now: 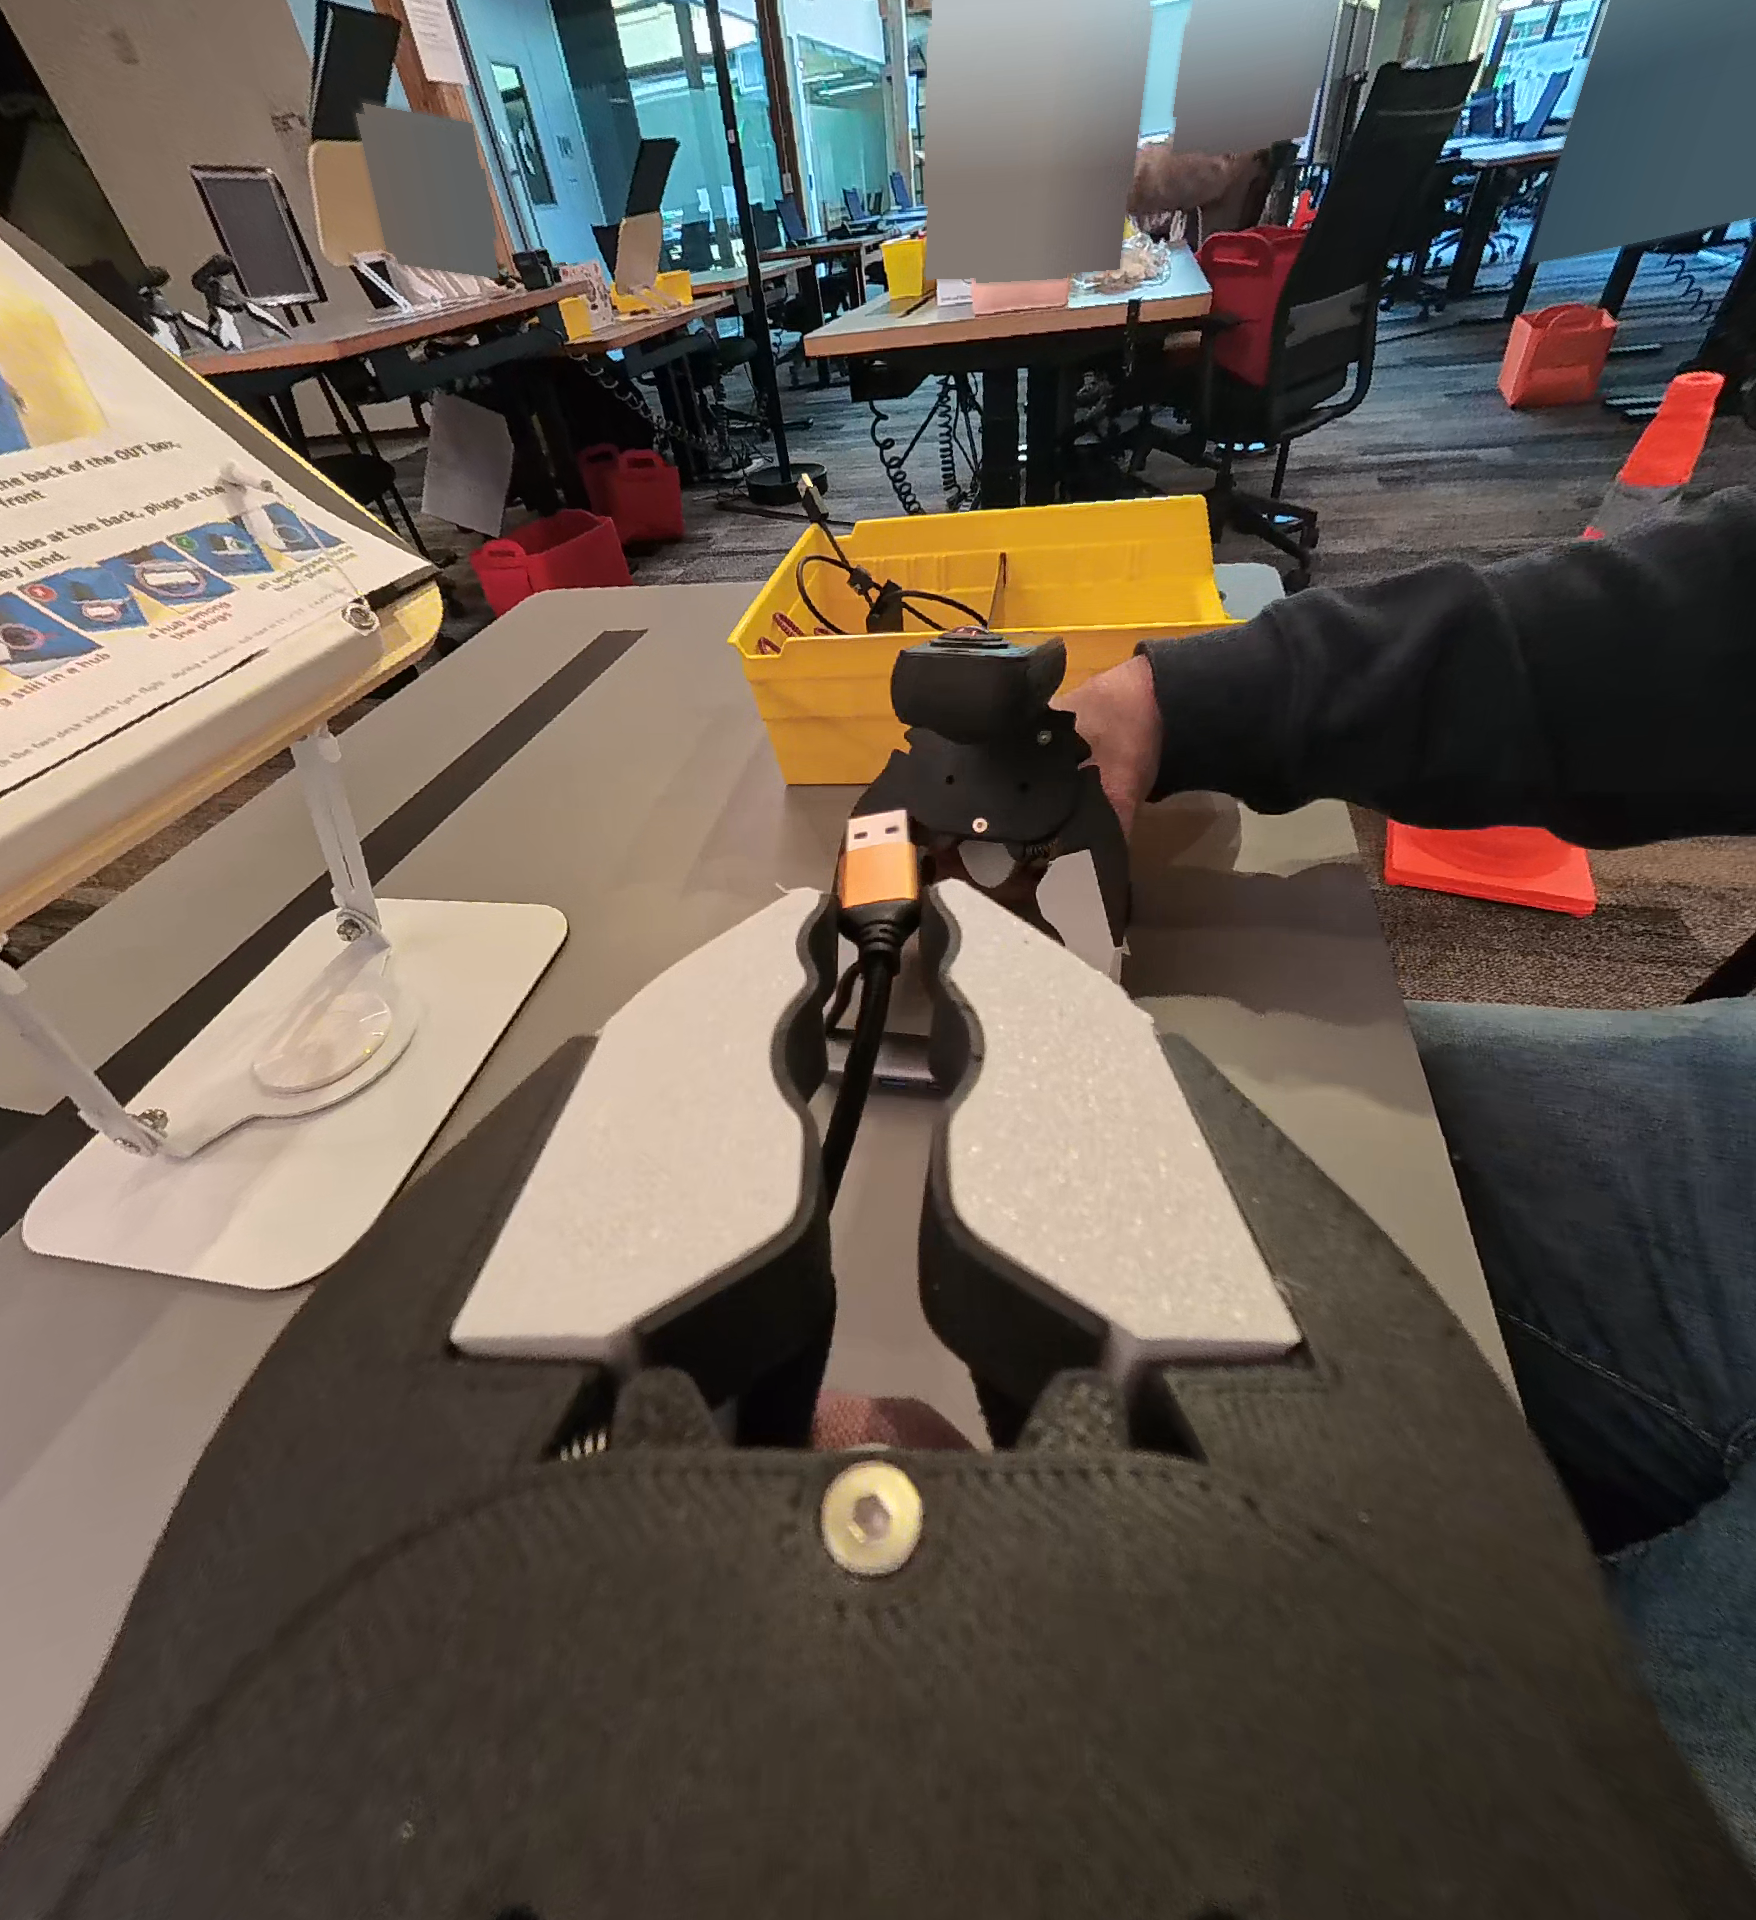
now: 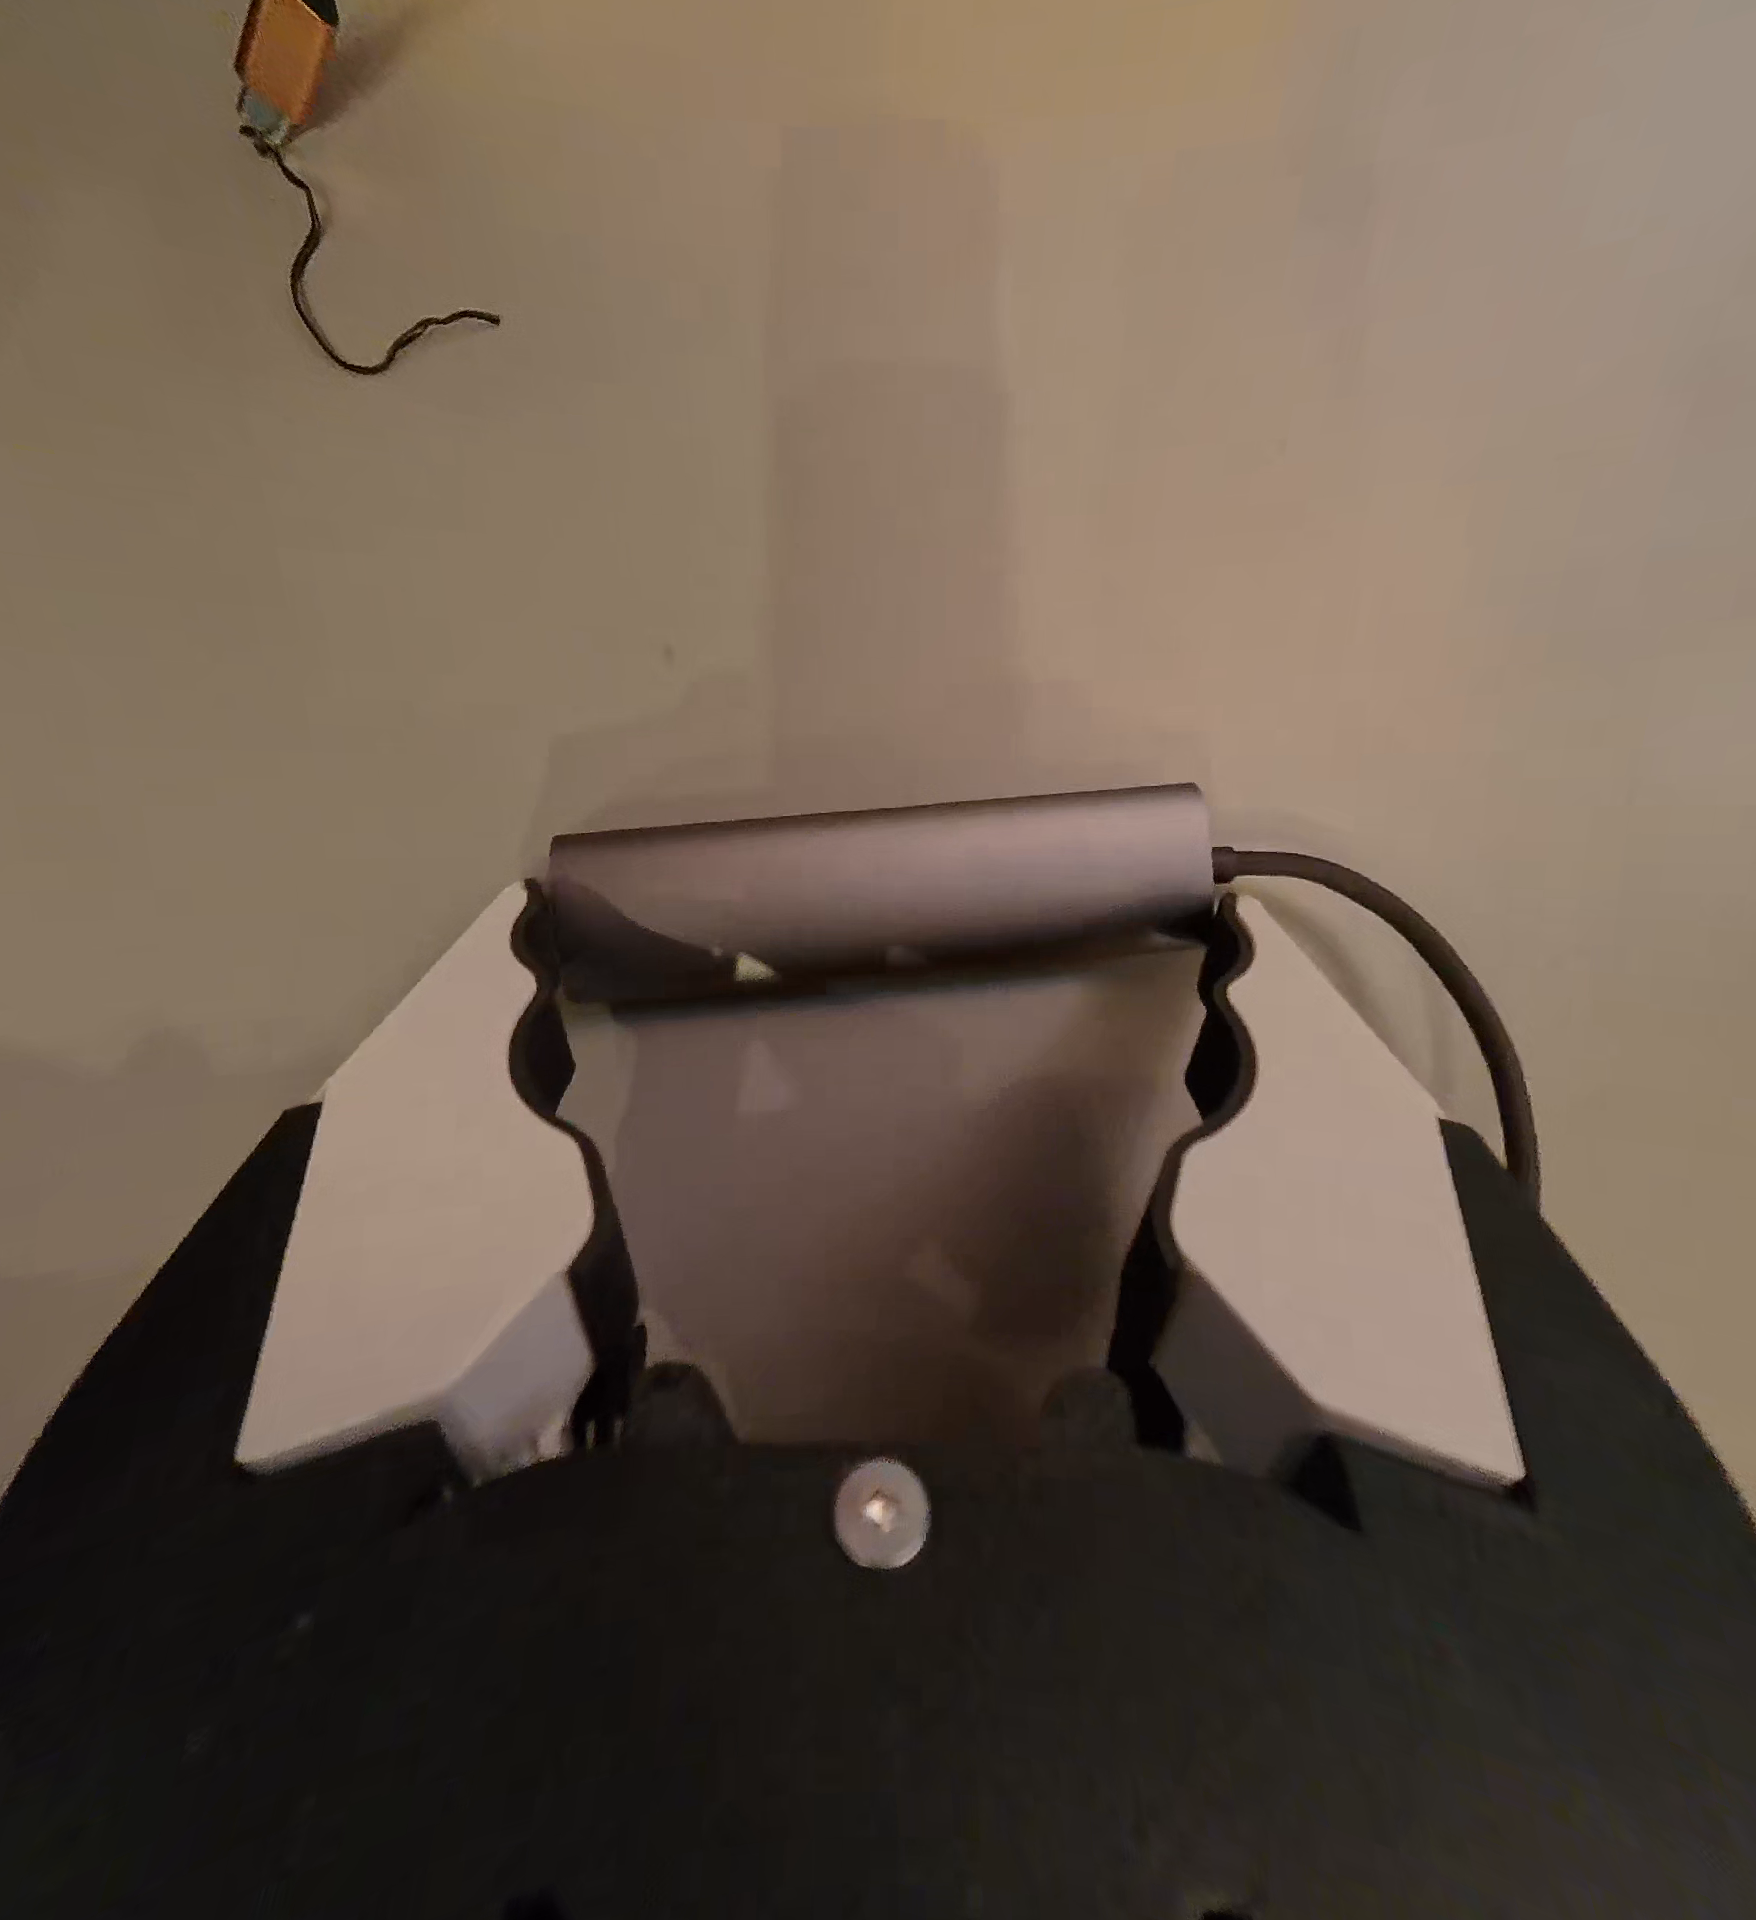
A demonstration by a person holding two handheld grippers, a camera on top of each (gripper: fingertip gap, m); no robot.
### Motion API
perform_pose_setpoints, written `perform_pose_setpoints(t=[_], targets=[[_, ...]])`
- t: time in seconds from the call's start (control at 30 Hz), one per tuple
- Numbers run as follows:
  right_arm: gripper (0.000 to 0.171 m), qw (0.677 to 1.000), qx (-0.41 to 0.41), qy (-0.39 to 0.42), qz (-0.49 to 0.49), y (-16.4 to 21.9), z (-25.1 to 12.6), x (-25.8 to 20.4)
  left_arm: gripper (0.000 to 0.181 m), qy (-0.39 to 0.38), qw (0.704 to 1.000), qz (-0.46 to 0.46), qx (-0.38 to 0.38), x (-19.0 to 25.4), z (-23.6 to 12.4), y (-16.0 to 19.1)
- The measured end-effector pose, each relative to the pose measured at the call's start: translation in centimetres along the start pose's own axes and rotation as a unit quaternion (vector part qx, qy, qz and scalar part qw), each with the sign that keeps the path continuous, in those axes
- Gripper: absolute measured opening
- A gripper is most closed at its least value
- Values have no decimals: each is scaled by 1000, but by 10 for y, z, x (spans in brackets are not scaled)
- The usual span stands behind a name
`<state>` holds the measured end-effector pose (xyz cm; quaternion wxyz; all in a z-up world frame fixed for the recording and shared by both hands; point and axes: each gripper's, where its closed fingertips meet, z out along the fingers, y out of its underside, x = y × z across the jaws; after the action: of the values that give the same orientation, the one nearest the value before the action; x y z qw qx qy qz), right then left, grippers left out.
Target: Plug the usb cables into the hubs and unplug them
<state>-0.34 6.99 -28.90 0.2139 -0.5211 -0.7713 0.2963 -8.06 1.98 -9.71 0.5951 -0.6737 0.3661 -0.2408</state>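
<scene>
My left gripper (image 1: 879, 909) is shut on a USB plug (image 1: 880, 868) with an orange shell; its metal tip points forward and its black cable (image 1: 853, 1091) runs back between the fingers. Just beyond and below it lies a grey hub (image 1: 900, 1075) on the table. My right gripper (image 2: 874, 920) points down at the table and is shut on the hub (image 2: 879, 868), one finger at each end. The hub's own cable (image 2: 1476, 997) curves off to the right. The orange plug (image 2: 282, 68) shows at the top left of the right wrist view. The right gripper (image 1: 999, 821) also shows in the left wrist view.
A yellow bin (image 1: 957, 717) with cables stands behind the right gripper. A white document stand (image 1: 126, 623) with its base (image 1: 313, 1101) is at the left. A dark sleeve (image 1: 1476, 717) and a leg in jeans (image 1: 1632, 1299) are at the right. A loose black thread (image 2: 334, 312) lies on the table. Spacing between my two grippers at the tips: around 20 centimeters.
</scene>
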Motion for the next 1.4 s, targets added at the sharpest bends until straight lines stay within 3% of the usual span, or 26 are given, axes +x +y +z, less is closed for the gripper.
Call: perform_pose_setpoints(t=[0.33,0.57,1.03,1.4], targets=[[119,999,7,-31,-13,1,0,-9,14,3,1000,4,0,3,2,-2],[119,998,39,-26,38,-9,-11,-9,14,2,1000,8,-25,4,7,6],[118,992,108,-62,26,-99,-68,-24,14,28,998,-5,-63,10,15,22],[118,991,119,-67,11,-126,-79,-23,15,106,988,-98,-61,22,24,12]])
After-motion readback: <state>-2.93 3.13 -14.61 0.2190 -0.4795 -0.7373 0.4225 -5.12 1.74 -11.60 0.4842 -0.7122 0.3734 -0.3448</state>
